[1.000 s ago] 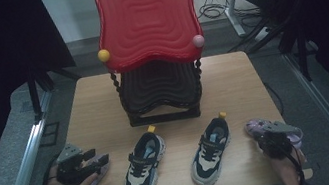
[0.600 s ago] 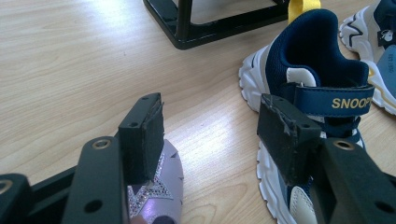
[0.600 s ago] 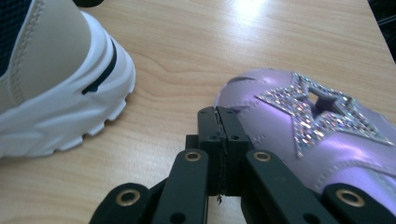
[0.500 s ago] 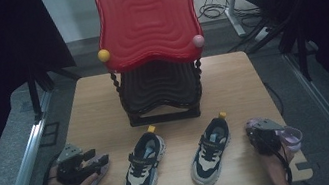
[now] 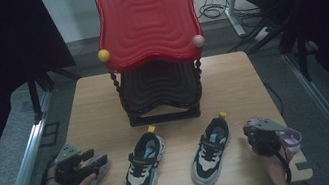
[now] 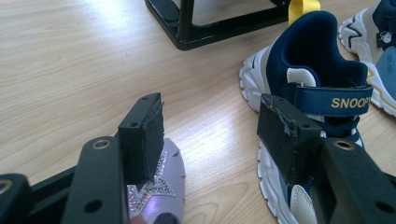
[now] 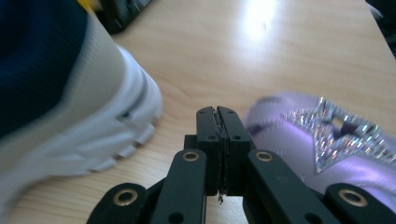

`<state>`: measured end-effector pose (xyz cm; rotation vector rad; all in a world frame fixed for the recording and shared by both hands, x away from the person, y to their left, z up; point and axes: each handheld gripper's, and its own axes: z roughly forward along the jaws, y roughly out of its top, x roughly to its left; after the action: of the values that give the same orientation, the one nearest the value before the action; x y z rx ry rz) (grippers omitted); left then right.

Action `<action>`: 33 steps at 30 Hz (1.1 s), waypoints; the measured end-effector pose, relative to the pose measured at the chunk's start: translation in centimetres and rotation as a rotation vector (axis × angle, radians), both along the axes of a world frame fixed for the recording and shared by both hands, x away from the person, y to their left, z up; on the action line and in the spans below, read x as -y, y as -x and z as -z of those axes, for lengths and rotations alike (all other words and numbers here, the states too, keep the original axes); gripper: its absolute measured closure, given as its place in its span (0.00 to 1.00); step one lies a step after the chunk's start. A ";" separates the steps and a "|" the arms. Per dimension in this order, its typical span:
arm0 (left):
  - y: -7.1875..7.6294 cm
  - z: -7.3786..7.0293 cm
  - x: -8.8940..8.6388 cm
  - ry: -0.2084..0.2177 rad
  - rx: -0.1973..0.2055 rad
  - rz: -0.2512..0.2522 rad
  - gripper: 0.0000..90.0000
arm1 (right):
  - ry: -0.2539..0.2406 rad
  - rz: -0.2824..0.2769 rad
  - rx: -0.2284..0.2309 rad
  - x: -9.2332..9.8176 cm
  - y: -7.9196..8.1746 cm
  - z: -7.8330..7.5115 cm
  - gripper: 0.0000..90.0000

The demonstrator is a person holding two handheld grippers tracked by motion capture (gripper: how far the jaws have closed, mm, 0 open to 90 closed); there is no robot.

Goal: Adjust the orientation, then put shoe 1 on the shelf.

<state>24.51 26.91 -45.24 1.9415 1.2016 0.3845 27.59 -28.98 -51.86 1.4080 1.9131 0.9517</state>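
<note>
low in the high view you have two sneakers side by side, one point(image 5: 144, 166) left of centre and one point(image 5: 210, 151) right of centre, and two lilac sandals, one point(image 5: 88, 184) at lower left and one point(image 5: 281, 137) at lower right. your left gripper point(image 5: 94, 163) stands with jaws apart above the left sandal; your right gripper point(image 7: 217, 122), low beside the right sandal, has its jaws pressed together on nothing. one black rack point(image 5: 160, 93) with one red tray point(image 5: 147, 19) fills the upper centre.

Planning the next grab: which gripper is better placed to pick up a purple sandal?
Left, probably. The left gripper has open jaws over the near purple sandal; the right gripper is shut beside the other sandal.
</note>
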 end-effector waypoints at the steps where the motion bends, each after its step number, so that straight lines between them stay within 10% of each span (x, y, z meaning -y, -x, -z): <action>1: 0.0 0.0 -0.1 0.000 0.000 -0.002 0.46 | -0.023 -0.013 0.014 0.2 0.2 -0.4 0.99; 10: 0.5 0.0 -1.2 0.026 -0.002 -0.027 0.46 | -0.172 -0.078 0.071 2.5 0.5 -2.6 0.82; 33: 1.6 0.5 -2.4 0.074 -0.013 -0.060 0.46 | -0.179 -0.170 0.091 6.5 1.3 -3.5 0.61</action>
<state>22.88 29.31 -45.76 1.8501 1.2672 0.3544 26.27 -35.47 -48.38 1.2894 1.9423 1.2743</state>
